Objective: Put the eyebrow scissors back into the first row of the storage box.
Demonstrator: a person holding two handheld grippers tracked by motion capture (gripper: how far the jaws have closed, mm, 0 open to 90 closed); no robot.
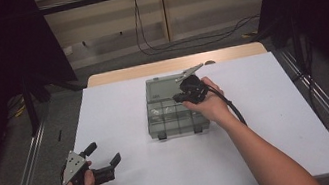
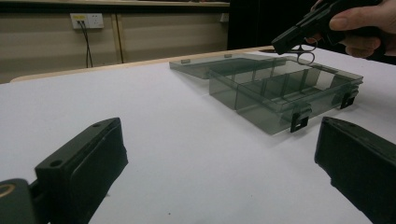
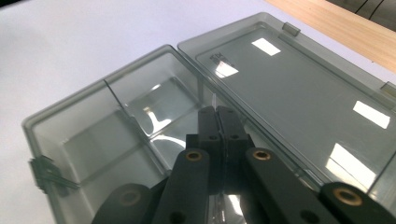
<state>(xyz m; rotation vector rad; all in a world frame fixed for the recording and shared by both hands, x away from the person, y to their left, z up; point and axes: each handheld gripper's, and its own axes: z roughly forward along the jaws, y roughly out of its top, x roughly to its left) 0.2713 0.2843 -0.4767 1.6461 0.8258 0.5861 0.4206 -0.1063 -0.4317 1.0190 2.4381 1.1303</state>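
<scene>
A clear grey compartment box (image 1: 170, 122) lies open in the middle of the white table, its lid (image 1: 159, 87) folded flat at the far side. My right gripper (image 1: 177, 98) hangs over the box's open compartments (image 3: 140, 121), jaws shut on a small pair of metal scissors. The scissors' handle loops (image 2: 306, 52) hang below the jaws, and a thin metal tip (image 3: 214, 100) pokes out past them. My left gripper (image 1: 103, 153) rests near the table's front left corner, open and holding nothing, and points across the table toward the box (image 2: 280, 93).
The white table sheet (image 1: 268, 120) has free room on both sides of the box. A wooden edge (image 1: 148, 69) runs along the far side. Metal rails (image 1: 328, 115) flank the table, and cables (image 1: 194, 42) lie on the floor beyond.
</scene>
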